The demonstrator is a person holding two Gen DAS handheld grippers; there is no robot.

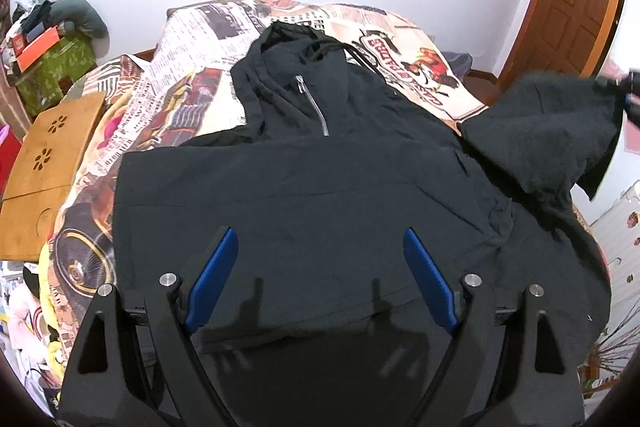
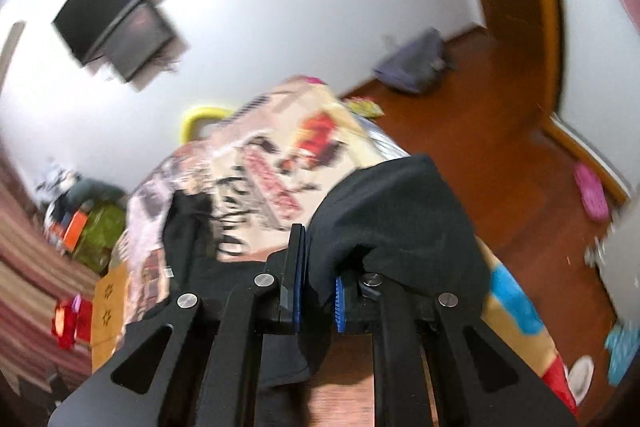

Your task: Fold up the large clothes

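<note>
Lying front-up across the centre of the left wrist view: black hooded jacket (image 1: 304,195), hood toward the upper middle of the frame, silver zipper (image 1: 314,105) running down from the collar. Spreading over a printed bedspread (image 1: 188,99) filling the middle band of the frame.

Rising off the bed at the right edge of the frame: right sleeve (image 1: 548,131), pinched at its cuff and hanging in a loose drape. Showing again in the right wrist view as a black fold (image 2: 396,211) bunching at centre frame, though blurring heavily there.

Step in hand, judging from the layout: folding the lifted sleeve inward over the jacket body. Next move likely calling for carrying the cuff toward the left of the frame across the chest panel, laying it flat, then releasing. Keeping the body panel from dragging likely requiring light restraint near the lower hem.

Right gripper (image 2: 318,291): blue pads closing on the sleeve fabric, cloth filling the narrow gap between them and draping over the right-hand finger.

Left gripper (image 1: 316,279): fingers standing wide apart at the lower centre of the frame, gripping nothing, hovering above the jacket's lower hem; contact with the cloth not determinable.
</note>
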